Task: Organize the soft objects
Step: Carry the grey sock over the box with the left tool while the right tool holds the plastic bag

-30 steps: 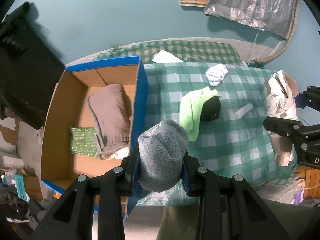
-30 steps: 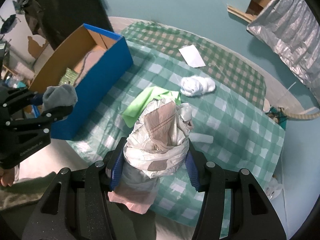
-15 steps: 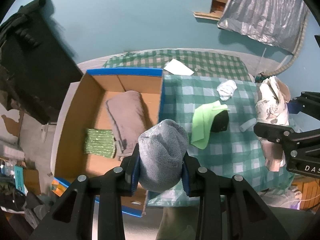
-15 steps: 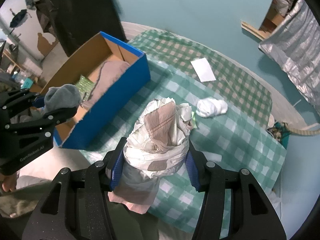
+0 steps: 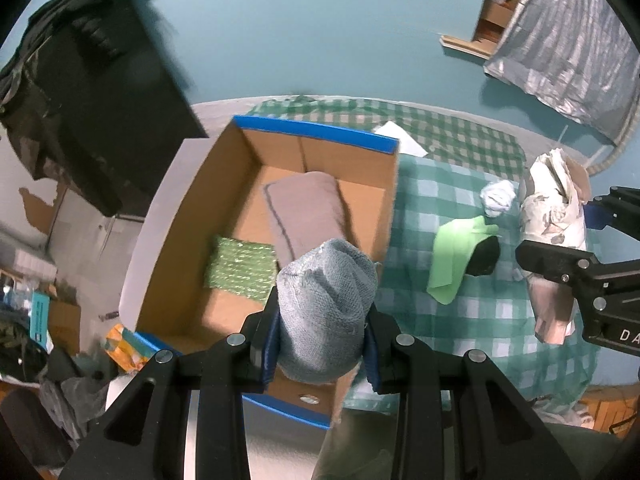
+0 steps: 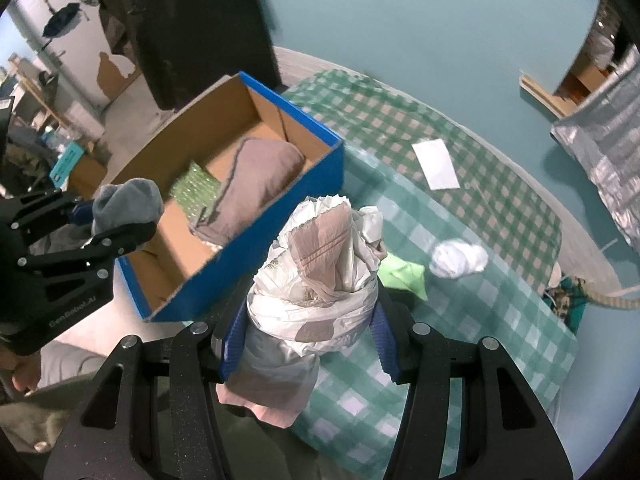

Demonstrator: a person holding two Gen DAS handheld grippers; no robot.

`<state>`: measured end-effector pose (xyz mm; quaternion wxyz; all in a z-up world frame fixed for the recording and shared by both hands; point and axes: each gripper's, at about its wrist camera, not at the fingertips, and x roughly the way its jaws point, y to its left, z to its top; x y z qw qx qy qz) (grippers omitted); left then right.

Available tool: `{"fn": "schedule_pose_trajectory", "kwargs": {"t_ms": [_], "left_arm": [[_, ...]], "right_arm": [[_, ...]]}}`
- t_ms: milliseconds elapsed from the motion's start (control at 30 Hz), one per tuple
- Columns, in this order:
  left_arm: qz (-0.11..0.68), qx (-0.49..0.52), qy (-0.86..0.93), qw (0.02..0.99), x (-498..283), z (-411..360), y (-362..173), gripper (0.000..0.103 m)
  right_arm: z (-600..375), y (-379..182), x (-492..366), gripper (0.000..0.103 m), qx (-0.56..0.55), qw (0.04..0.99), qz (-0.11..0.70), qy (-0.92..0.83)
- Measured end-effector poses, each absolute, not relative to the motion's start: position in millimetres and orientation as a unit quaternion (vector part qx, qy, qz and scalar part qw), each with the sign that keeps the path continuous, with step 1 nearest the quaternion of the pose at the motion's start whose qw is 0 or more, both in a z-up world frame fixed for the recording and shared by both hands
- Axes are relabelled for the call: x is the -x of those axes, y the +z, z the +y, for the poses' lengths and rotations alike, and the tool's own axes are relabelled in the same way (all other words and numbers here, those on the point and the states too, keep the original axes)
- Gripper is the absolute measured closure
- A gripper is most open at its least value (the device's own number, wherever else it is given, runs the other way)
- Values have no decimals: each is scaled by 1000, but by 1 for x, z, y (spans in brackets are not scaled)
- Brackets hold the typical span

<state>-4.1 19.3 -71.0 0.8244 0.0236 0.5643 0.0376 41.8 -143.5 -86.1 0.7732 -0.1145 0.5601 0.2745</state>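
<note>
My left gripper is shut on a rolled grey cloth and holds it above the near end of a blue cardboard box. The box holds a folded brown towel and a green sparkly cloth. My right gripper is shut on a crumpled white and brown patterned cloth, held above the table's near edge, right of the box. A lime green cloth, a black object and a white balled cloth lie on the checked tablecloth.
A white paper lies at the far side of the table. A dark cabinet stands left of the box. Silver foil sheeting hangs at the back right. Clutter sits on the floor at the left.
Both grippers have moved left with their cloths. The left gripper went from the box's right wall to over its inside. The box and cabinet loom nearer in both views.
</note>
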Motion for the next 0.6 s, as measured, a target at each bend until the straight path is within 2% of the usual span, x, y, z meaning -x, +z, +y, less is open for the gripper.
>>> {"fn": "schedule_pose_trajectory", "kwargs": {"t_ms": [600], "left_arm": [[570,17,100,815,12,82,-77,68]], "right_arm": [[-59,-89,-54,48,142,748,552,340]]}}
